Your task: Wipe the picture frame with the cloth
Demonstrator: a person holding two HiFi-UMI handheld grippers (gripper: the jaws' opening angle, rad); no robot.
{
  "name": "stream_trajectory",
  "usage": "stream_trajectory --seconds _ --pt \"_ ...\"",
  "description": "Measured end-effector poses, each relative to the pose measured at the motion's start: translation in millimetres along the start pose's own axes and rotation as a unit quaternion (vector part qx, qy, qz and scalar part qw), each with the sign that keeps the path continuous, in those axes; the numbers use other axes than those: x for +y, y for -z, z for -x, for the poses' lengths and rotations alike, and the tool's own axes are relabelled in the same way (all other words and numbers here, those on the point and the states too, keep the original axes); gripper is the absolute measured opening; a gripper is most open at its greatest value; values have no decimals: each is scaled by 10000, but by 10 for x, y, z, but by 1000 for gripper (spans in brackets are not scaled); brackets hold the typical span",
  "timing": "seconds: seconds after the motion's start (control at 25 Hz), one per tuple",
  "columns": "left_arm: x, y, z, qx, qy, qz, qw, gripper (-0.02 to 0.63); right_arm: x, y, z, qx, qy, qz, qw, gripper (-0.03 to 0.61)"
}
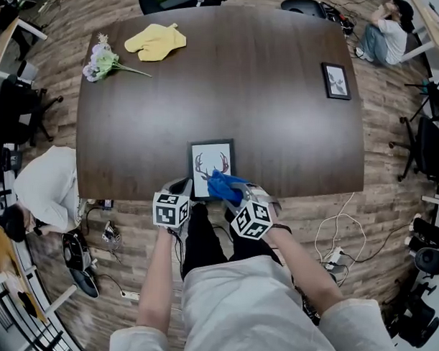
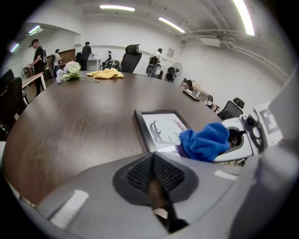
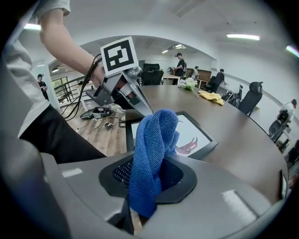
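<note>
A black picture frame [image 1: 211,166] with an antler print lies flat at the table's near edge. It also shows in the left gripper view [image 2: 161,127] and in the right gripper view [image 3: 194,135]. My right gripper [image 1: 234,195] is shut on a blue cloth [image 1: 224,185], which rests over the frame's near right part. The bunched cloth [image 3: 152,154] stands up from between the jaws. My left gripper [image 1: 181,190] is shut with nothing in it, at the frame's near left corner. From there I see the cloth [image 2: 205,140] to the right.
A yellow cloth [image 1: 155,41] and a bunch of flowers [image 1: 101,59] lie at the far left of the dark table [image 1: 279,123]. A second small frame [image 1: 336,80] lies at the far right. Office chairs and people surround the table.
</note>
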State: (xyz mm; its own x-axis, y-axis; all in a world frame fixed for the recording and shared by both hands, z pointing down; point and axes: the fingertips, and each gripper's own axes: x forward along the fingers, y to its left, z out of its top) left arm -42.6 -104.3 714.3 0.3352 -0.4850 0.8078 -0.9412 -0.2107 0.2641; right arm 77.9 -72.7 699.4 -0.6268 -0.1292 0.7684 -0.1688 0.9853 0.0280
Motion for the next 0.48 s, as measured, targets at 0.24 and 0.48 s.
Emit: stream_trajectory --seconds 0.24,0.48 --pt "11 22 22 -53 -182 182 9997 54 39 61 113 -4 15 21 10000 84" --pt "36 -15 7 -111 -251 167 9995 54 46 225 233 96 186 -271 9994 84"
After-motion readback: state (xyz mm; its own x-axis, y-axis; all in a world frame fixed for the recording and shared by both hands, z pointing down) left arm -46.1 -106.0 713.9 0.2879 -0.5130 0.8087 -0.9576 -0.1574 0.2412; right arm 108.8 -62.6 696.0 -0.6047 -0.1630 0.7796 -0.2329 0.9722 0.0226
